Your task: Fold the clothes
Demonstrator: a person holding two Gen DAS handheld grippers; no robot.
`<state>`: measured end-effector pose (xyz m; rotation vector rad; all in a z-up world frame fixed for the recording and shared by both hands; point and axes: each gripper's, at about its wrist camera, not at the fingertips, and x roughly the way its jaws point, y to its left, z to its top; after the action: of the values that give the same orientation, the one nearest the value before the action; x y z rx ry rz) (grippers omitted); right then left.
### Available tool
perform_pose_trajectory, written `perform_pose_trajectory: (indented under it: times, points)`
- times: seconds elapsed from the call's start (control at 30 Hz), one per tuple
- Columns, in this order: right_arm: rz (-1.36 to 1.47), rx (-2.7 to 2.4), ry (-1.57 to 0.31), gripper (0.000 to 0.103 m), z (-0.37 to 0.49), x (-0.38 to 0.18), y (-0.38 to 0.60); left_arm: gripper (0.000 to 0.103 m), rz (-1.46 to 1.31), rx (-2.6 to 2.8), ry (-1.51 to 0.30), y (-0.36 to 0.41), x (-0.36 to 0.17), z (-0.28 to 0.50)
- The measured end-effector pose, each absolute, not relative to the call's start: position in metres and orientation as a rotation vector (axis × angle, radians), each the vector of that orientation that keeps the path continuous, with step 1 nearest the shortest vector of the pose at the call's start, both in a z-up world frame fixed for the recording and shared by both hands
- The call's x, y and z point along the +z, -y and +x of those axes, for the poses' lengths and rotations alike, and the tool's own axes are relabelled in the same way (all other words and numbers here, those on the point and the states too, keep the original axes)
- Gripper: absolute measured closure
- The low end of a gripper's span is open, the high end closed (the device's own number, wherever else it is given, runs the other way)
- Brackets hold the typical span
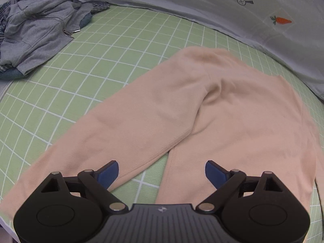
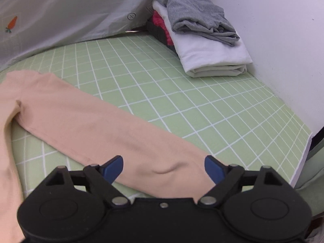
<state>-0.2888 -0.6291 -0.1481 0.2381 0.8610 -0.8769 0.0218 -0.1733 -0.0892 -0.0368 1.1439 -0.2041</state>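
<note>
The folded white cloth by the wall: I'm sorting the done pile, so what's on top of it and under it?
A crumpled grey garment lies on top of the white cloth. Behind and beneath it, something red and black shows at the stack's edge; the rest is covered.

My bed (image 1: pixel 121 46), in its green checked sheet, carries peach trousers (image 1: pixel 222 105) spread flat, legs apart. A crumpled grey zip hoodie (image 1: pixel 38 32) heaps at one corner; a folded clothes stack (image 2: pixel 204 46) sits by the wall.
</note>
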Motion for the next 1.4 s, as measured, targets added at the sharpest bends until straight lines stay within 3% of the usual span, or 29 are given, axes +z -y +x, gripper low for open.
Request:
perform_pose_trajectory:
  times: [0.1, 0.57, 1.2, 1.33, 1.4]
  points:
    - [0.210, -0.807, -0.831, 0.002, -0.286, -0.140, 0.607, 0.011, -0.091, -0.153, -1.114, 0.143, -0.081, 0.013]
    - [0.193, -0.619, -0.916, 0.000, -0.270, -0.139, 0.514, 0.011, -0.115, 0.130, -1.170, 0.002, -0.115, -0.018]
    - [0.225, -0.606, -0.959, 0.000, -0.261, -0.142, 0.466, 0.006, -0.032, 0.067, -1.188, -0.001, -0.139, -0.032]
    - [0.216, -0.592, -0.963, 0.000, -0.262, -0.142, 0.465, 0.011, -0.037, 0.073, -1.166, 0.000, -0.138, -0.036]
    - [0.210, -0.587, -0.958, 0.000, -0.264, -0.141, 0.465, 0.024, -0.028, 0.065, -1.147, 0.004, -0.135, -0.038]
